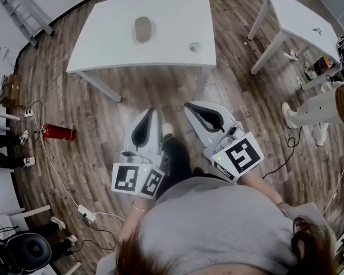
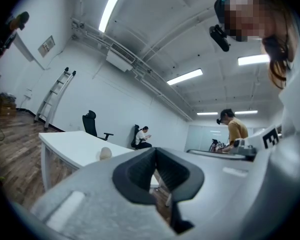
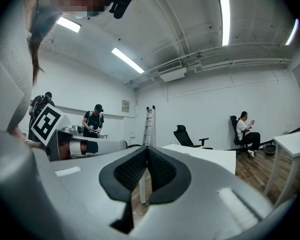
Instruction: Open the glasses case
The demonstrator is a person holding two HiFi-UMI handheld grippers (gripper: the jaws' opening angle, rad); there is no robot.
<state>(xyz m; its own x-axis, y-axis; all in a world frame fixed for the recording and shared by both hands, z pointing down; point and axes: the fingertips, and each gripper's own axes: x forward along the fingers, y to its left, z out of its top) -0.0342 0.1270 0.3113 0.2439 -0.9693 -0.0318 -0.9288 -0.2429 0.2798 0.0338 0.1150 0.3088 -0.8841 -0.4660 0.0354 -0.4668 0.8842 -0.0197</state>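
The glasses case [image 1: 143,28], a beige oval, lies shut on the white table [image 1: 114,39] toward its far middle. In the left gripper view the glasses case [image 2: 105,154] shows as a small bump on the tabletop. My left gripper [image 1: 151,113] and right gripper [image 1: 191,105] are held side by side close to my body, over the floor short of the table's near edge, pointing level at it. The left gripper [image 2: 155,152] is shut with nothing in it, its dark pads meeting. The right gripper [image 3: 147,151] is shut and empty too.
A small round object [image 1: 195,47] lies on the table's near right. A second white table [image 1: 301,16] stands at the right, with a person's legs [image 1: 312,112] beside it. On the floor at left lie a red fire extinguisher [image 1: 58,132] and cables; a ladder [image 1: 20,7] leans far left.
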